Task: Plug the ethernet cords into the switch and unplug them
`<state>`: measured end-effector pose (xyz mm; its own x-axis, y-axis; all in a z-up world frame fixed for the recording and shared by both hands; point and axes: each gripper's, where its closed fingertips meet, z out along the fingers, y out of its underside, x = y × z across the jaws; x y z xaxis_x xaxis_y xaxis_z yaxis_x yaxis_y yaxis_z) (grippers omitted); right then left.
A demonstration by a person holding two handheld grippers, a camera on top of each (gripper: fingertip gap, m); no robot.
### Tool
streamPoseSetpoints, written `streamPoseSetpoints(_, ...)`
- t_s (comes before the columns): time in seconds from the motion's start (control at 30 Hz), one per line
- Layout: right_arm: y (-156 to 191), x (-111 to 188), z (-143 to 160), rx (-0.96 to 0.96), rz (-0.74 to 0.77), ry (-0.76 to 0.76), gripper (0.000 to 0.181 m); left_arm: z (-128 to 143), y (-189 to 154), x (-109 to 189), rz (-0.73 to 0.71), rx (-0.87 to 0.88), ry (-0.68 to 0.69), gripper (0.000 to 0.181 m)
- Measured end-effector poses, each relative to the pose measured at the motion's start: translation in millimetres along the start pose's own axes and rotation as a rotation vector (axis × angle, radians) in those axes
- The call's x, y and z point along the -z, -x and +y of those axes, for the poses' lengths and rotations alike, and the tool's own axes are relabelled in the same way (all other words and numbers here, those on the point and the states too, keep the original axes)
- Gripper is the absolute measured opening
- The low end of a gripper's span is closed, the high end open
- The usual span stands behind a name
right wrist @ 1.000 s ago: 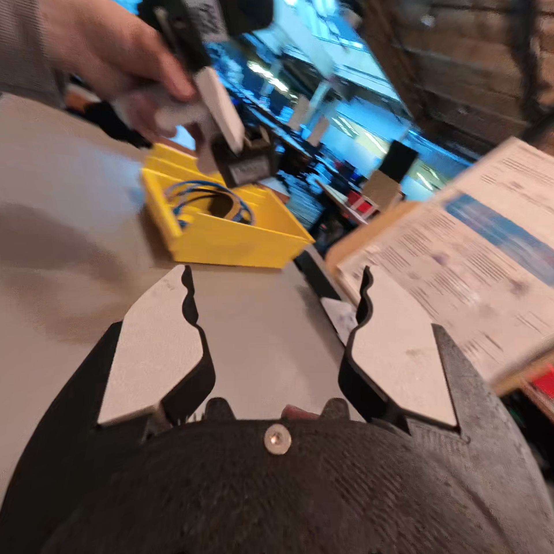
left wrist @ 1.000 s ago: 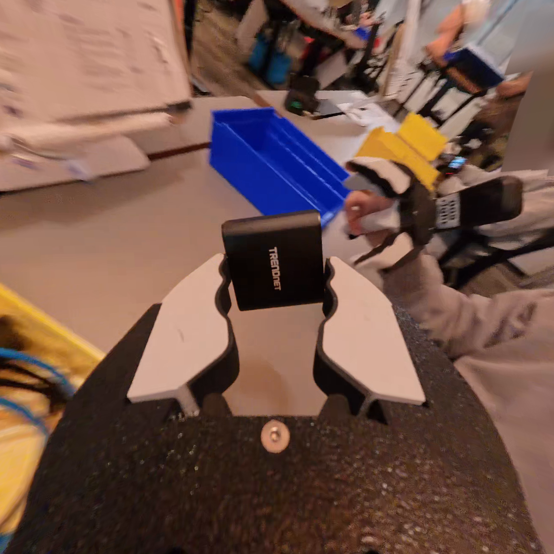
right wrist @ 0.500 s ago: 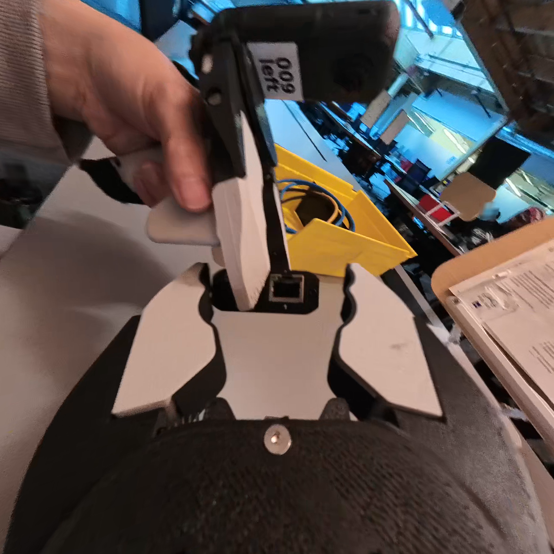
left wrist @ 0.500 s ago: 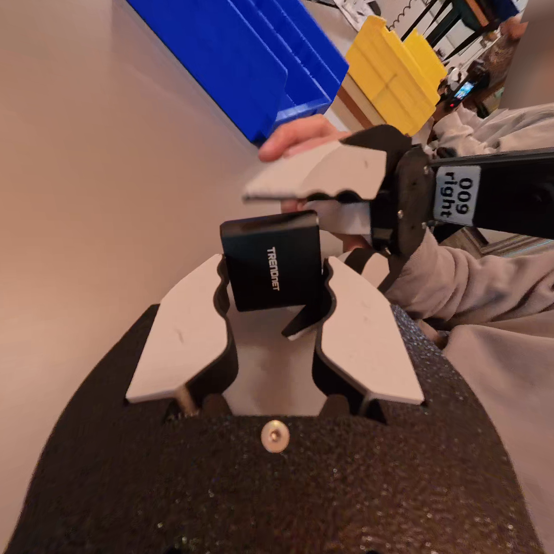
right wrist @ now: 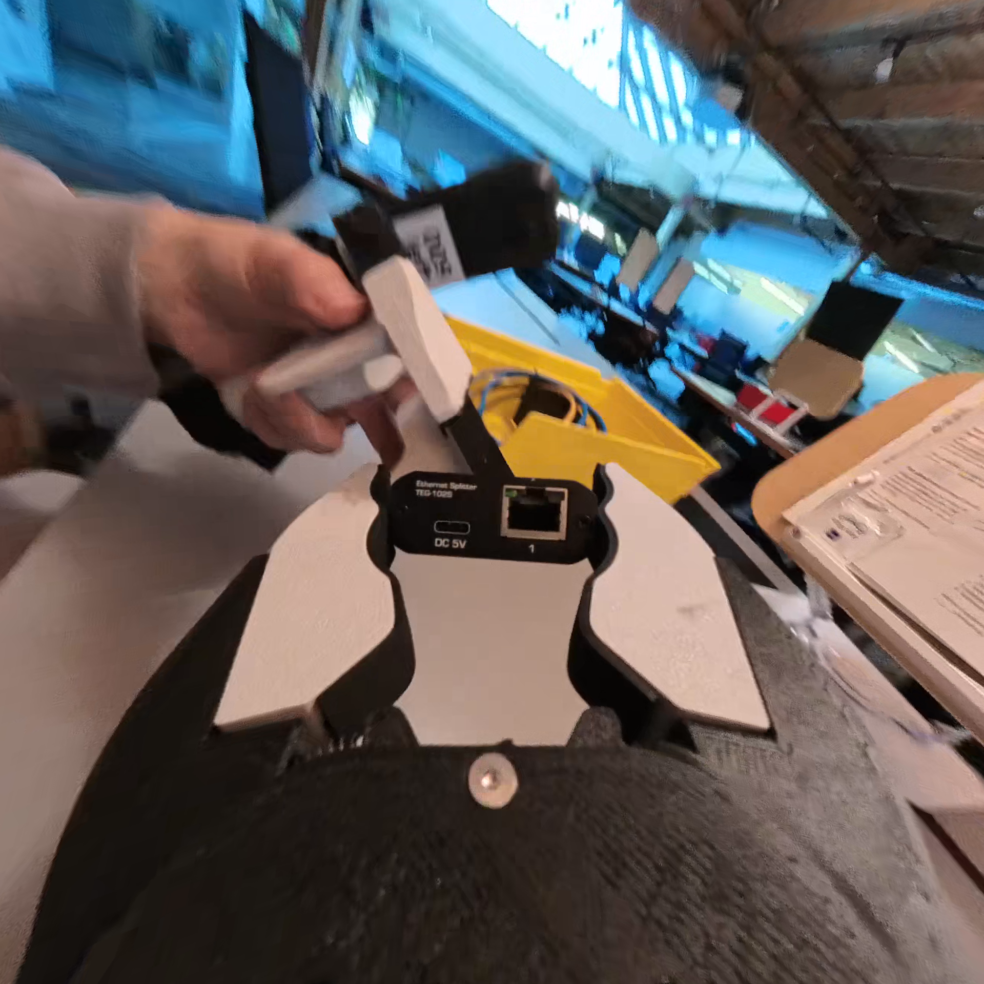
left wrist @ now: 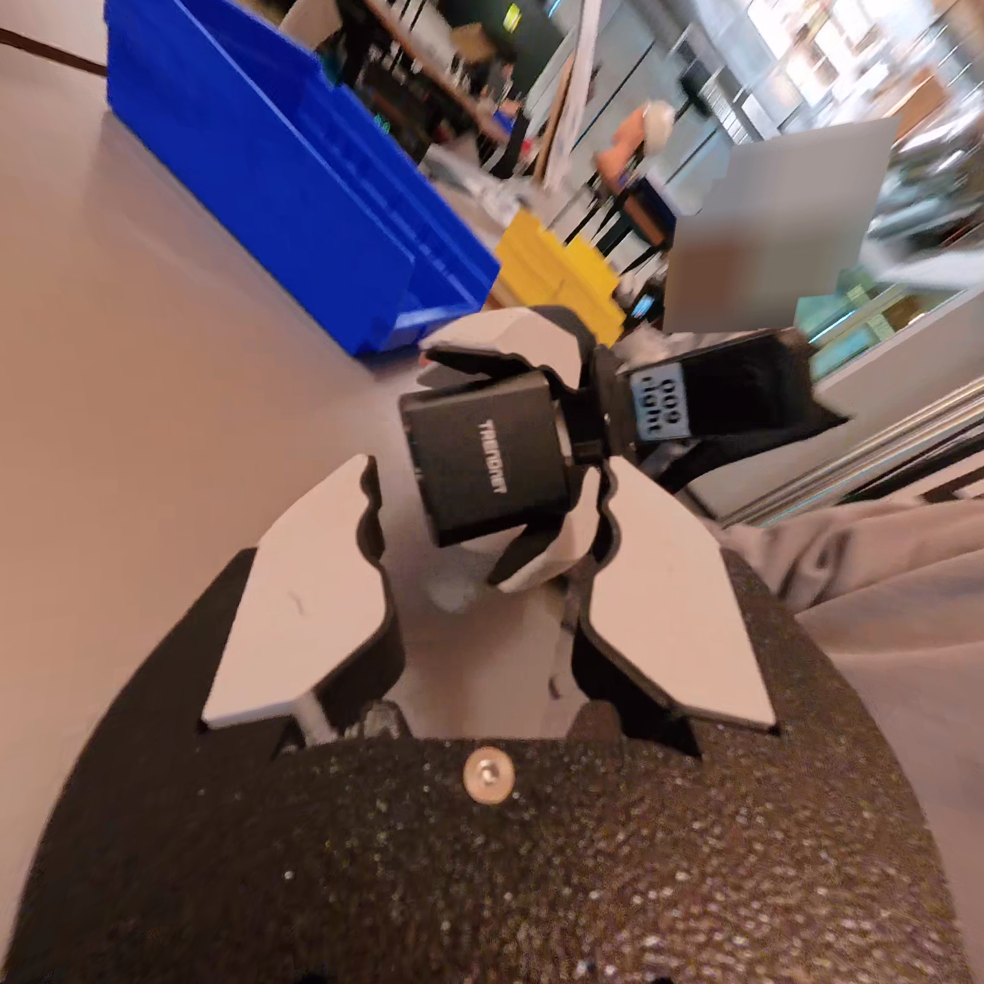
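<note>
A small black ethernet switch (left wrist: 484,463) is off the table, clamped between the fingers of my right gripper (left wrist: 463,463), which comes in from the right. In the right wrist view my right gripper (right wrist: 491,474) is shut on the switch (right wrist: 479,524), whose port face points at the camera with an empty socket. My left gripper (left wrist: 485,468) is open, its fingers on either side of the switch with a gap on both sides. Its white finger (right wrist: 420,341) and the hand holding it show above the switch. Blue and yellow ethernet cords (right wrist: 538,388) lie coiled in a yellow bin (right wrist: 612,442).
A long blue bin (left wrist: 293,213) stands on the beige table (left wrist: 160,372) at the back left, with stacked yellow bins (left wrist: 554,271) behind it. A board with papers (right wrist: 905,532) lies at the right. A grey sleeve (left wrist: 852,585) is at the right. The tips of both grippers are at nearly the same place.
My left gripper held the switch and has opened off it. My right gripper moved in around the switch and has shut on it.
</note>
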<state>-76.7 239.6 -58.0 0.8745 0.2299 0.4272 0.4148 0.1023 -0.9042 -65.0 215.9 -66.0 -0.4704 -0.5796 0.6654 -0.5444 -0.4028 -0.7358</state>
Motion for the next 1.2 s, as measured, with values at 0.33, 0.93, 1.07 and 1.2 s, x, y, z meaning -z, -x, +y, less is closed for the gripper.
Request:
streamPoseSetpoints(0.33, 22.5, 15.1, -45.2, -0.116, -0.149, -0.286, 0.073, 10.3, -60.2, 2.7, 0.671, 0.351, -0.027, 0.05)
streamPoseSetpoints(0.93, 27.1, 16.7, -2.9, -0.055, -0.068, -0.007, 0.076, 32.6, -33.6, -22.7, 0.246, 0.266, 0.092, 0.023)
streamPoseSetpoints(1.07, 29.3, 19.3, 4.2, -0.058, -0.064, 0.015, 0.076, 35.7, -34.6, -24.1, 0.236, 0.247, 0.113, 0.023)
streamPoseSetpoints(1.2, 28.5, 21.6, 2.9, -0.063, -0.056, 0.001, 0.075, 35.0, -37.0, -25.6, 0.256, 0.266, 0.099, 0.024)
